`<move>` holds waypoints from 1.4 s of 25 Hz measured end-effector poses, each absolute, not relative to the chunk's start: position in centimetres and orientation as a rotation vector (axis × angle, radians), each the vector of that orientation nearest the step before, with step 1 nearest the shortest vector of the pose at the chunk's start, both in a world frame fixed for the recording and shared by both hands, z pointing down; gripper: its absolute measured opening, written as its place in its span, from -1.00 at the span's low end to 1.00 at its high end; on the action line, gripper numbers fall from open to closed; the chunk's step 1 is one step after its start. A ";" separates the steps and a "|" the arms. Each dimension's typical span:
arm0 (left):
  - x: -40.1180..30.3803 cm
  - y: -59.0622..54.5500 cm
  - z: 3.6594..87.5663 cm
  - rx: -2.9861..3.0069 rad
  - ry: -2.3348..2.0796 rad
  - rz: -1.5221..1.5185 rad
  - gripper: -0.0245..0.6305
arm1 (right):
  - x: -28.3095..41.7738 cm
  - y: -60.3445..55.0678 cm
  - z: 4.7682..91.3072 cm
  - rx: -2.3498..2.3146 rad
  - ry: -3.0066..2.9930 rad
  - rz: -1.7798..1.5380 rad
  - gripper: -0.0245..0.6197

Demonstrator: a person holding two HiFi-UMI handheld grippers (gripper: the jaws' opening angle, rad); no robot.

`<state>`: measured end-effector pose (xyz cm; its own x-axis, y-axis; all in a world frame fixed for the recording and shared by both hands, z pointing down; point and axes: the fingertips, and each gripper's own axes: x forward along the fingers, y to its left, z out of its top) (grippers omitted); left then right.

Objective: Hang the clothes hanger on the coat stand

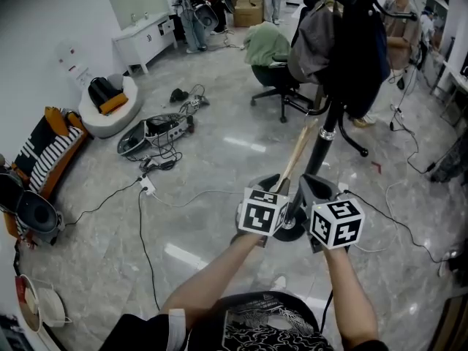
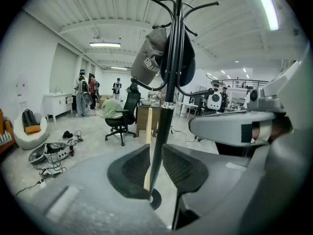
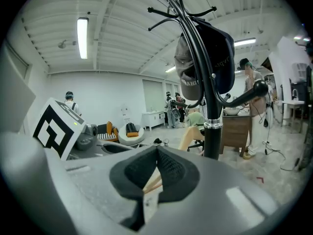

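Note:
A black coat stand (image 1: 322, 143) rises just beyond both grippers, with caps and dark clothes on its hooks. The wooden clothes hanger (image 1: 296, 156) slants up from between the grippers toward the pole. My right gripper (image 1: 313, 186) is shut, with wood of the hanger (image 3: 190, 136) clamped between its pads (image 3: 168, 168). My left gripper (image 1: 269, 184) stands open. In the left gripper view the hanger (image 2: 147, 131) runs along the inner edge of the left pad (image 2: 132, 168), and the pole (image 2: 168, 82) shows through the gap. The hanger's hook is hidden.
A grey cap (image 2: 149, 58) and a dark cap (image 3: 222, 58) hang on the stand. An office chair (image 1: 278, 75) with a green garment stands behind it. Cables and devices (image 1: 157, 130) lie on the floor at left. A person (image 1: 401, 20) stands at the far right.

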<state>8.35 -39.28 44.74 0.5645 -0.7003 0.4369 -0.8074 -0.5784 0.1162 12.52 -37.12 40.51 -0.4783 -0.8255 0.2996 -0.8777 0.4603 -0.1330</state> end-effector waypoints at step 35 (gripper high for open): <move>8.4 -32.8 39.0 2.713 -1.071 0.433 -0.91 | 10.3 -30.7 37.6 1.617 -2.445 0.319 -0.92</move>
<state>8.42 -32.83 39.02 0.6960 -0.6339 0.3371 -0.6902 -0.7202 0.0707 10.34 -30.69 37.59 -0.3854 -0.8805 0.2761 -0.9218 0.3808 -0.0725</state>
